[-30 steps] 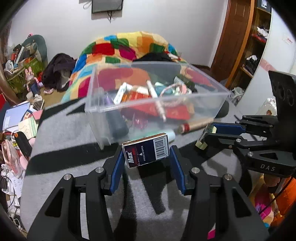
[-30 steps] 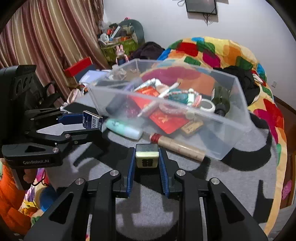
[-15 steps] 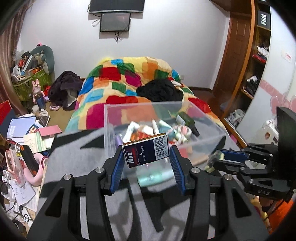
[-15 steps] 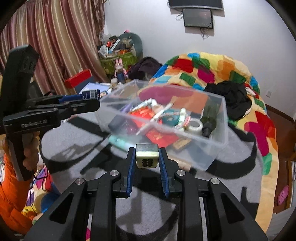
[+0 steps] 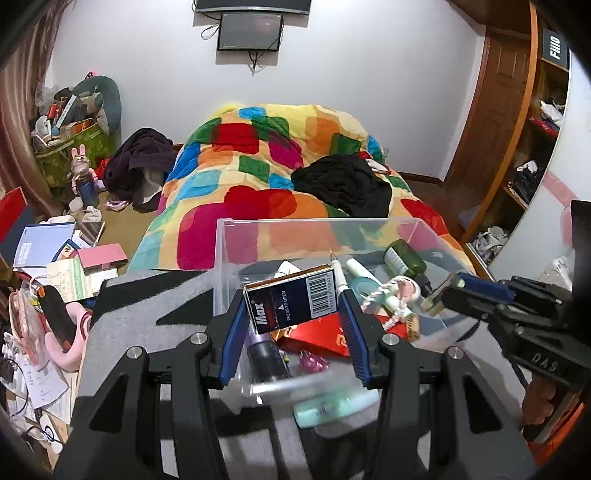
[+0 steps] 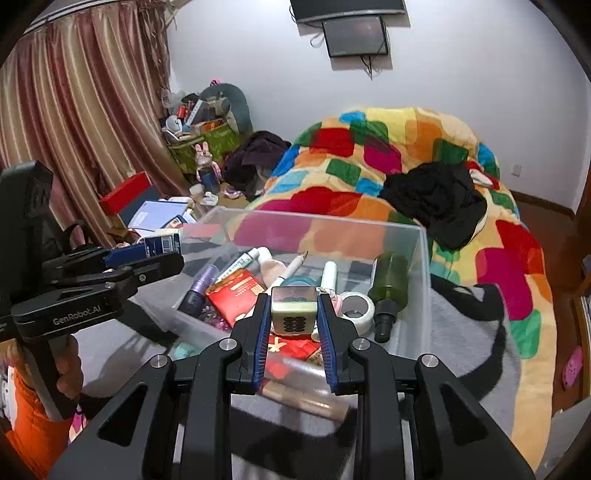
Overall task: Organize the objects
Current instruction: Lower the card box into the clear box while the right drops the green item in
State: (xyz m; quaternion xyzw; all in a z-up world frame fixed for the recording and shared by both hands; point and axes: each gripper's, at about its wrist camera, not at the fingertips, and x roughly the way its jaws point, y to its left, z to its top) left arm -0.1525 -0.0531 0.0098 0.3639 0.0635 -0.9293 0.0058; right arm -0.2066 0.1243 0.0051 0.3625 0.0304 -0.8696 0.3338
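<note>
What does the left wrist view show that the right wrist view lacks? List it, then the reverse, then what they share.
Only the left wrist view: the wooden shelves and the barcode face of the Max box in the left gripper.
Only the right wrist view: the striped curtain and the patterned face of the mahjong tile in the right gripper.
Both: the clear bin, green bottle, colourful blanket, wall screen.

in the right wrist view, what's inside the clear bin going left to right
purple bottle → red packet → white pen → white tube → tape roll → green bottle
</note>
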